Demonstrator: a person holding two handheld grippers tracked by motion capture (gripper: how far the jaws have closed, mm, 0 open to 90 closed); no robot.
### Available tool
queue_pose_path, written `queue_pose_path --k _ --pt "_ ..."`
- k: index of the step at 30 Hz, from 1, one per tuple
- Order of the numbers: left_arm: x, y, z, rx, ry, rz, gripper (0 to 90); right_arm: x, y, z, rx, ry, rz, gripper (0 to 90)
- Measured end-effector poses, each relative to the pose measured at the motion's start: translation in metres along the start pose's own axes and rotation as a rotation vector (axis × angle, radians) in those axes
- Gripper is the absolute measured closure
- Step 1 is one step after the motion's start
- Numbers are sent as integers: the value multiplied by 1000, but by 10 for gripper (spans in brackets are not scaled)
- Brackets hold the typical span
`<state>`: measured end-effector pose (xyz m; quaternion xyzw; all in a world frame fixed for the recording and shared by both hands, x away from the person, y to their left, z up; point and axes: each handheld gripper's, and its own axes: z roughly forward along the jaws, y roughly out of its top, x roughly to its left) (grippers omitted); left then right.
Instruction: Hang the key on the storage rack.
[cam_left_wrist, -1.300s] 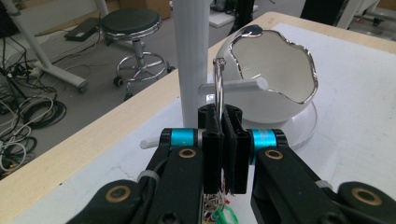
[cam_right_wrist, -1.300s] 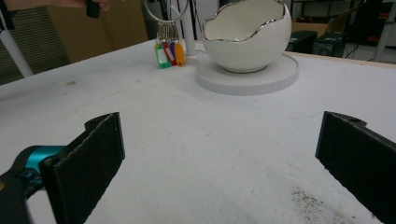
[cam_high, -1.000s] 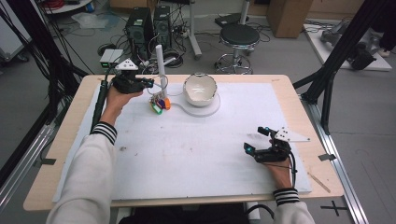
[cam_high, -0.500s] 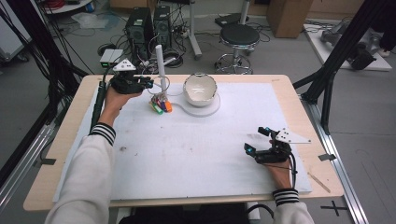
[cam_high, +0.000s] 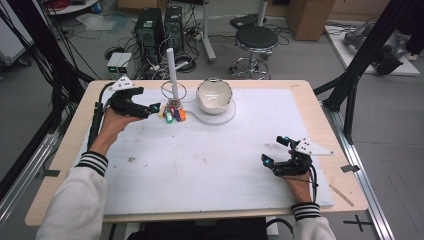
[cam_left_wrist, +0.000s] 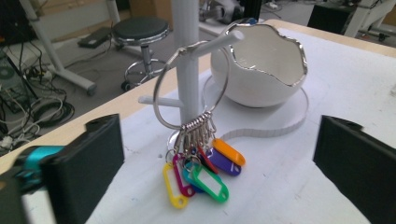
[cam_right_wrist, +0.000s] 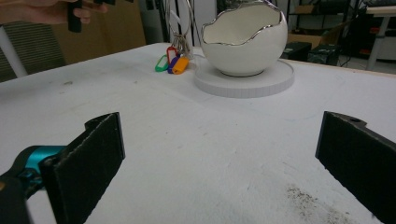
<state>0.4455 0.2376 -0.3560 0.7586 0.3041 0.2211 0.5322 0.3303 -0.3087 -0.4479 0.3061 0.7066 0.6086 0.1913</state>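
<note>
A metal key ring (cam_left_wrist: 160, 114) hangs on a peg of the white stand (cam_high: 171, 70) (cam_left_wrist: 187, 46). Its several coloured tags (cam_high: 172, 115) (cam_left_wrist: 205, 179) rest on the white mat. My left gripper (cam_high: 152, 110) (cam_left_wrist: 219, 140) sits just left of the stand, pointing at the tags. Its jaws have just been opening and stand wide apart with nothing pinched; the tags lie ahead of them. My right gripper (cam_high: 274, 150) (cam_right_wrist: 219, 154) rests open on the mat at the near right, holding nothing.
A white egg-shaped bowl (cam_high: 214, 95) (cam_right_wrist: 243, 42) with a jagged silver rim stands on a round white disc (cam_high: 222, 119) just right of the stand. The white mat (cam_high: 200, 165) covers most of the wooden table (cam_high: 60, 150). A stool and computers stand beyond the far edge.
My left gripper let go of the key ring, opened its jaws and drew back leftward from the stand. The ring stays hanging on the peg. The right gripper has not moved.
</note>
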Motion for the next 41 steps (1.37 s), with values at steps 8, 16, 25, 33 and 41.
queue_pose_path --k 8,16,25,33,41 --pt "-27 -33 -45 -69 11 18 17 0 0 -1 -7 -4 -8 8" --pt "-56 -76 -81 -88 6 15 17 1 -1 -1 -12 -10 -17 9" --pt "-76 -125 -102 -156 42 -26 17 3 -1 -2 -27 -17 -26 8" --pt "-82 -137 -111 -234 83 -6 17 3 -1 -3 -24 -23 -22 9" --pt "-83 -138 -112 -236 92 1 17 4 -2 -3 -30 -29 -34 9"
